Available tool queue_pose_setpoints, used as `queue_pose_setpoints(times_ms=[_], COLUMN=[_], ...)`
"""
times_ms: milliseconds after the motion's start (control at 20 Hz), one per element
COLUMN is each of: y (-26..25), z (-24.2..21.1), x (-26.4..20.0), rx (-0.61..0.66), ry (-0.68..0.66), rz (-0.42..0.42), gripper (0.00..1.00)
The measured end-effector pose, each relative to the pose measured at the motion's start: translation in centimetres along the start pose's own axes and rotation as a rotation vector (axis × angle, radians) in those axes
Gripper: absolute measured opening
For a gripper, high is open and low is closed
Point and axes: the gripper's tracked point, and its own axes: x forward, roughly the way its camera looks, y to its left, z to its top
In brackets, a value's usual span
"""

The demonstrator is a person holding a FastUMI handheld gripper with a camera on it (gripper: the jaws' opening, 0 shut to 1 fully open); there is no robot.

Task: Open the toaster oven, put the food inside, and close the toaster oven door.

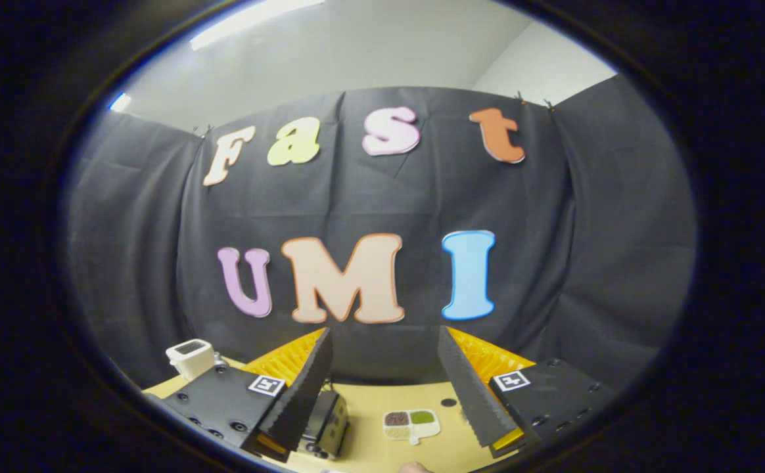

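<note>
My gripper (384, 332) is held high above a light wooden table (372, 447), its fingers spread wide apart with nothing between them. Far below, between the fingers, lies the food (411, 424): a small white tray with brown, green and beige sections. A dark boxy appliance, likely the toaster oven (326, 420), stands on the table to the left of the food, partly hidden behind my left finger (303, 387). Whether its door is open or closed cannot be made out from here.
A small white box-shaped device (190, 358) stands on the table to the far left, beyond the left finger. A small dark spot (448, 402) marks the table near the right finger. The black cloth wall rises close behind the table.
</note>
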Motion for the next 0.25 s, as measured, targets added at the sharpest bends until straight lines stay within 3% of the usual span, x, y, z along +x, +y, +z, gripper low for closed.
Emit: queue_pose_setpoints(times_ms=[250], y=[-6.0], z=[3.4], x=[0.0], rx=[-0.019], ry=[-0.067], rz=[-0.033], gripper=[0.99])
